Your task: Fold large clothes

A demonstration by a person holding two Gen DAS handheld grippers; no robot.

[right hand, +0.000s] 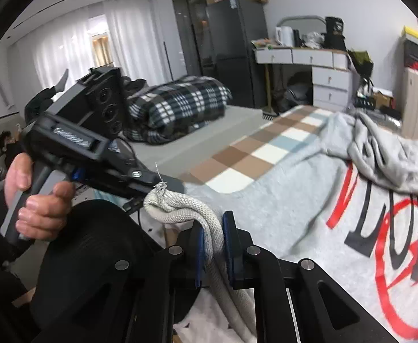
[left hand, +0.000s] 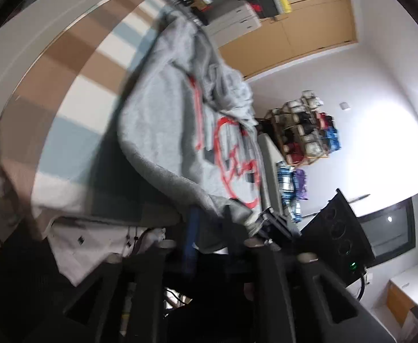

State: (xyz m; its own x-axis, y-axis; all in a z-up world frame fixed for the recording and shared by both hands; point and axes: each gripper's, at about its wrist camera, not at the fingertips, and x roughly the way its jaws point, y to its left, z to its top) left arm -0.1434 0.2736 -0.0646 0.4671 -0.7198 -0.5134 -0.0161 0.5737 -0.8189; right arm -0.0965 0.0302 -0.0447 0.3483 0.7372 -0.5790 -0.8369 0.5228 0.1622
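The left wrist view is motion-blurred; the grey sweatshirt's (left hand: 177, 120) red print is unreadable there; the right view's edge cuts it off; the drawcord's (right hand: 209, 228) lower end is hidden.

The checked blanket (right hand: 254, 154) is lying bare left of the grey sweatshirt (right hand: 280, 214), giving open room there. The bunched fold (right hand: 394, 154) is heaping up on the right. The left gripper (right hand: 163, 184) is crowding the near edge beside the knotted cord (right hand: 186, 211).

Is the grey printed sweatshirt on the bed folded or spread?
Mostly spread: grey printed sweatshirt lies flat, print showing; one part bunched on top.
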